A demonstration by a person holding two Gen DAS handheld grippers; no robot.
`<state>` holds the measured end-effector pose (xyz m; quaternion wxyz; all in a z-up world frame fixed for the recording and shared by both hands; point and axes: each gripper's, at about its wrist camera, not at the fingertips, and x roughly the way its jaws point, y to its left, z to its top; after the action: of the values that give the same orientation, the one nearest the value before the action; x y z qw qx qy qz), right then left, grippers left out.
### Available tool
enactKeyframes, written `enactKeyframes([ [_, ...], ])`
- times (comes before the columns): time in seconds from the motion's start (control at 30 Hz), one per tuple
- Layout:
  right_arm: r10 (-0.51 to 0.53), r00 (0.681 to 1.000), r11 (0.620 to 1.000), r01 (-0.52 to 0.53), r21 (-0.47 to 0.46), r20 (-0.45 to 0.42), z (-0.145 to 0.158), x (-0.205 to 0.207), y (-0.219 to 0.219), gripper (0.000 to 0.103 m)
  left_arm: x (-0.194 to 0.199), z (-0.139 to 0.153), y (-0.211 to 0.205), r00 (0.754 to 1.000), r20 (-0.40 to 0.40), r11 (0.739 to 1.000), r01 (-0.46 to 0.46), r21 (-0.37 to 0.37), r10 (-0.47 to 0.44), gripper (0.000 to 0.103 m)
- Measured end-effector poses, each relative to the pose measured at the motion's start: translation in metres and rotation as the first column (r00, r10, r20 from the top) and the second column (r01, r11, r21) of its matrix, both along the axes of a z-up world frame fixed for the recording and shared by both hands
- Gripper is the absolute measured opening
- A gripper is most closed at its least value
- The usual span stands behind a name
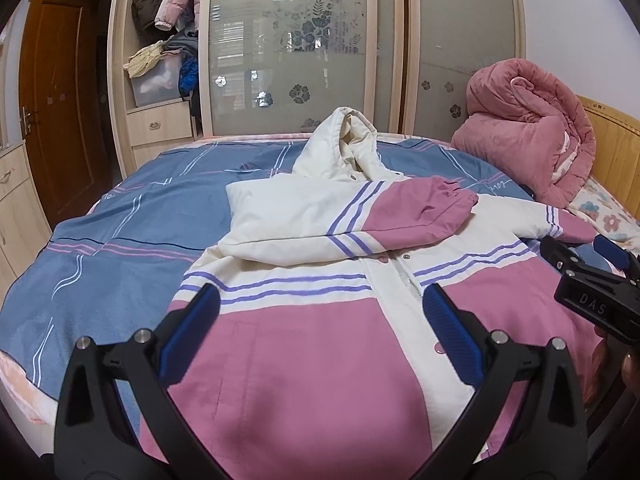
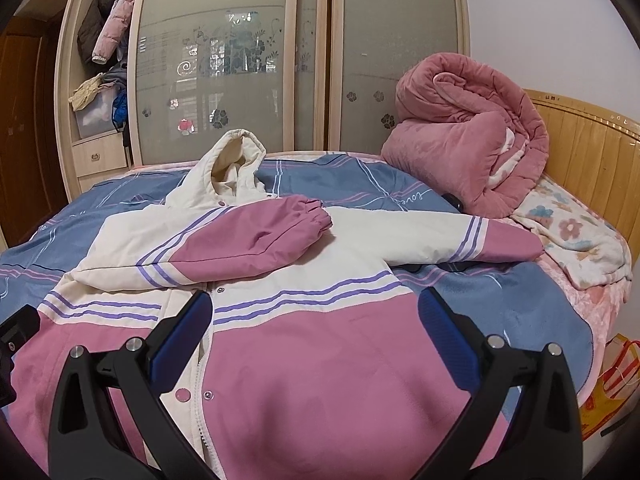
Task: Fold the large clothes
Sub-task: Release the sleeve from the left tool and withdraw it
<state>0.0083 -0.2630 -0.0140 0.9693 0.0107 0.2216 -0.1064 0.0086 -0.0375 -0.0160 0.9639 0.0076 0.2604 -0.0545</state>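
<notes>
A pink and cream hooded jacket (image 1: 320, 340) with purple stripes lies face up on the bed, also in the right wrist view (image 2: 320, 340). Its left sleeve (image 1: 360, 216) is folded across the chest; the cuff (image 2: 308, 216) ends near the middle. The right sleeve (image 2: 480, 236) lies stretched out to the right. The hood (image 1: 348, 144) stands up at the far end. My left gripper (image 1: 320, 304) is open and empty above the jacket's lower front. My right gripper (image 2: 316, 312) is open and empty above the hem; it also shows at the right of the left wrist view (image 1: 588, 264).
The bed has a blue striped cover (image 1: 120, 240). A rolled pink quilt (image 2: 472, 136) sits at the far right by the wooden headboard (image 2: 588, 148), with a floral blanket (image 2: 572, 232) below it. A wardrobe with frosted sliding doors (image 1: 288, 48) stands behind. A bag (image 2: 612, 380) hangs off the right edge.
</notes>
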Motion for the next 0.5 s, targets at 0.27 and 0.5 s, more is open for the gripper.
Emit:
enactKeyframes([
  [0.27, -0.009, 1.000, 1.000, 0.009, -0.002, 0.000, -0.0003, -0.0006, -0.0037, 0.102, -0.0001, 0.0005, -0.0017, 1.000, 0.001, 1.000, 0.006, -0.002, -0.006, 0.101],
  [0.5, -0.022, 1.000, 1.000, 0.022, 0.001, -0.001, -0.0001, -0.0026, -0.0100, 0.102, 0.0013, 0.0027, -0.0008, 1.000, 0.006, 1.000, 0.006, -0.020, -0.006, 0.101],
])
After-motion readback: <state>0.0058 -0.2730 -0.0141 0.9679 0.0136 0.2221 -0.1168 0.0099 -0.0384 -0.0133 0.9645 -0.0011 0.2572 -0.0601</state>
